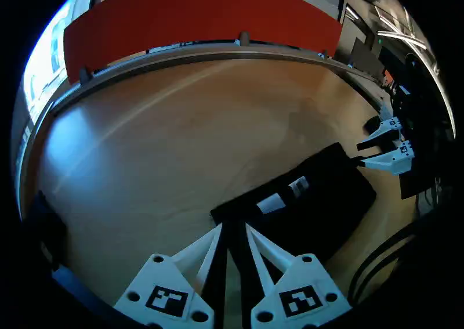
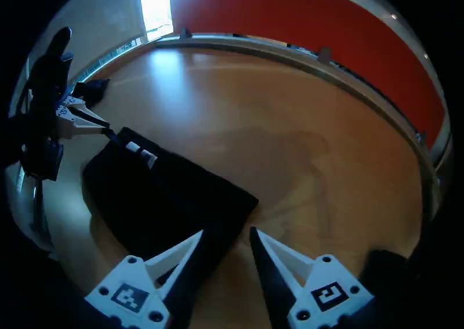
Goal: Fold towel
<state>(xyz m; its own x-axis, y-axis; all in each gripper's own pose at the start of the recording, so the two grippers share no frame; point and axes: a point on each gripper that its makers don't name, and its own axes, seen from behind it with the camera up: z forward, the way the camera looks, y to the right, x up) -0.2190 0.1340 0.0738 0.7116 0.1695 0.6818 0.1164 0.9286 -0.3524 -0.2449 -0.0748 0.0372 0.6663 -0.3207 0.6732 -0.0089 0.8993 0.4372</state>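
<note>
Left gripper view: left tongs (image 1: 235, 227) clamped on black towel (image 1: 313, 213) corner, right tongs (image 1: 361, 154) apart.

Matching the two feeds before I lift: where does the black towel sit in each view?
Left gripper view: the black towel lies lower centre to right on the wooden table, its near corner at the left gripper.
Right gripper view: the black towel lies lower left, one corner reaching the right gripper.
Shared landmark: the red panel behind the table's far edge.
</note>
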